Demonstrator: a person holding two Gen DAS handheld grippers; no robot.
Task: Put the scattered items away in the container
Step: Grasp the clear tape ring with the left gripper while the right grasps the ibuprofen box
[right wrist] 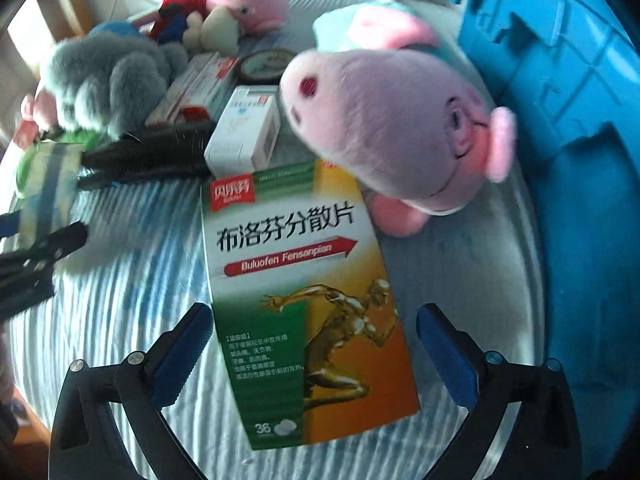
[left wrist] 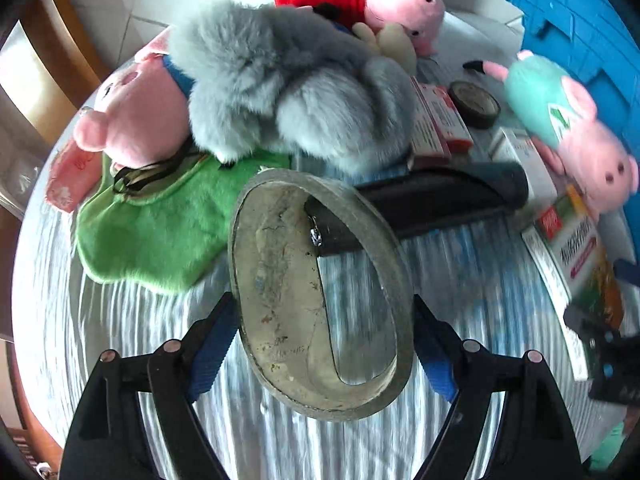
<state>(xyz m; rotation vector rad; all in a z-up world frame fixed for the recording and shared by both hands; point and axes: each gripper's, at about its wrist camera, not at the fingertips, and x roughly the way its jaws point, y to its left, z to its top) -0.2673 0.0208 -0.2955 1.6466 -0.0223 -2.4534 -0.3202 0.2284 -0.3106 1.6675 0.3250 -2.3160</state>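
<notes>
While the left hand-held gripper (left wrist: 320, 336) clamps the tape roll (left wrist: 320, 296), the right (right wrist: 314, 356) gapes around the medicine box (right wrist: 304, 304).

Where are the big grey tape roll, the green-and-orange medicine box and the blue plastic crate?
Big grey tape roll (left wrist: 280, 280): left wrist view, inner wall.
Green-and-orange medicine box (right wrist: 304, 292): right wrist view, printed top face.
Blue plastic crate (right wrist: 560, 92): right wrist view, ribbed side wall.

Three pink pig plushes (left wrist: 404, 8) (left wrist: 132, 120) (left wrist: 576, 128), one grey plush (left wrist: 288, 84), four medicine boxes (right wrist: 304, 300) (right wrist: 244, 128) (right wrist: 192, 88) (left wrist: 448, 116), two tape rolls (left wrist: 320, 296) (left wrist: 474, 104) and one blue crate (right wrist: 560, 100) crowd a striped tabletop.
</notes>
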